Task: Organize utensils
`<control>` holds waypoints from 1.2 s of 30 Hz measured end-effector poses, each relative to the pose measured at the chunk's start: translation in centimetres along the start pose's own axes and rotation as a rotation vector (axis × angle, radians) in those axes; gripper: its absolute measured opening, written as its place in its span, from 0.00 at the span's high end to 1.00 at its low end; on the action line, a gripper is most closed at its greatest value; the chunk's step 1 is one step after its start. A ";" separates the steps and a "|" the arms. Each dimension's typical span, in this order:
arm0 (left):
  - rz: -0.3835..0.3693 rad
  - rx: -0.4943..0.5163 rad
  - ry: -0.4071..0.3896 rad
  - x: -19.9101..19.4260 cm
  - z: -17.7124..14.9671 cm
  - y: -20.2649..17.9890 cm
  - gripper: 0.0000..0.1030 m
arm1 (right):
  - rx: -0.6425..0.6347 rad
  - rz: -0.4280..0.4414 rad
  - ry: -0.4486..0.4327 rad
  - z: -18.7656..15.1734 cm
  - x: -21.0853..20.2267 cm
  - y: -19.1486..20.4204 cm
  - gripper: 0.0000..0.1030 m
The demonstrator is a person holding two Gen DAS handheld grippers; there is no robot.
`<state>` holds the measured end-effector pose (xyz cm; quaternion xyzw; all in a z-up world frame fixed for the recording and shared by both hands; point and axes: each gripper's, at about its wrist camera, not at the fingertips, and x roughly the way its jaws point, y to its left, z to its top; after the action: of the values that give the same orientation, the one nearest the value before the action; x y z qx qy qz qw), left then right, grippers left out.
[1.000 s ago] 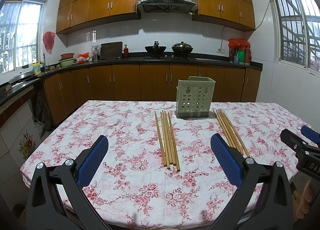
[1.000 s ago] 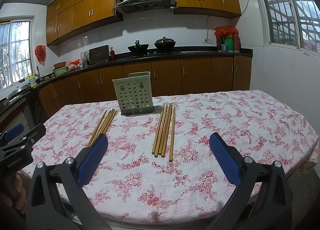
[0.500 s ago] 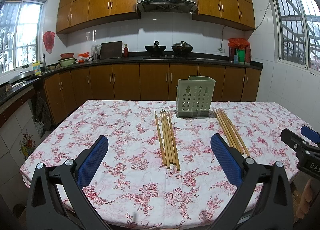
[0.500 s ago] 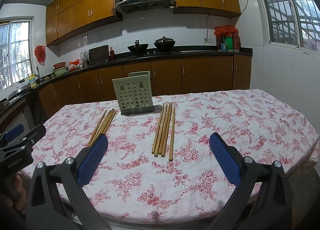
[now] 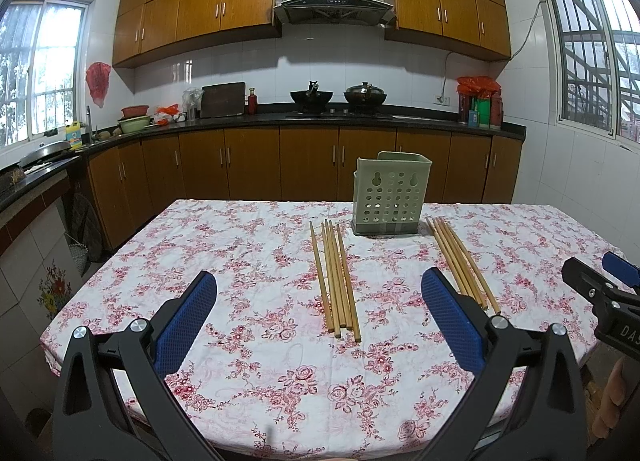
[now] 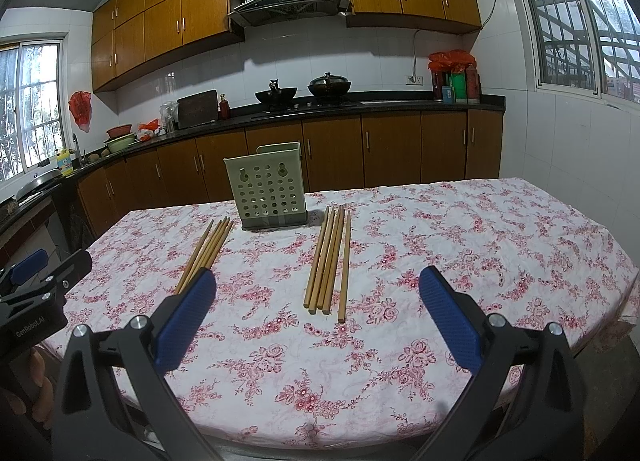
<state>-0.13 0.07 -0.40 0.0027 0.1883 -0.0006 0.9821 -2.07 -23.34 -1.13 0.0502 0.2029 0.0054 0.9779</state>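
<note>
A pale green perforated utensil holder stands upright at the far side of the floral tablecloth; it also shows in the right wrist view. Two bundles of wooden chopsticks lie flat before it: a left bundle and a right bundle. My left gripper is open and empty, above the near table edge, short of the left bundle. My right gripper is open and empty, short of the right bundle.
The right gripper shows at the right edge of the left wrist view, the left gripper at the left edge of the right wrist view. Kitchen cabinets and a counter with woks run behind the table.
</note>
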 end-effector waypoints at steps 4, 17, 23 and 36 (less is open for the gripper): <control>0.000 0.000 0.000 0.0 0.0 0.0 0.02 | 0.001 0.000 0.000 0.0 0.0 0.0 0.04; 0.000 0.001 0.002 0.0 -0.2 0.0 0.02 | 0.001 0.000 0.001 0.2 0.1 0.0 0.04; 0.003 -0.001 0.004 0.0 -0.3 0.1 0.02 | 0.002 0.000 0.003 0.3 0.1 0.0 0.04; 0.028 -0.013 0.108 3.1 -0.4 1.6 0.02 | 0.012 -0.046 0.096 0.3 3.7 -0.9 0.04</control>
<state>2.58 1.67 -1.93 -0.0012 0.2412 0.0145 0.9704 1.41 -24.20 -2.39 0.0511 0.2507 -0.0158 0.9666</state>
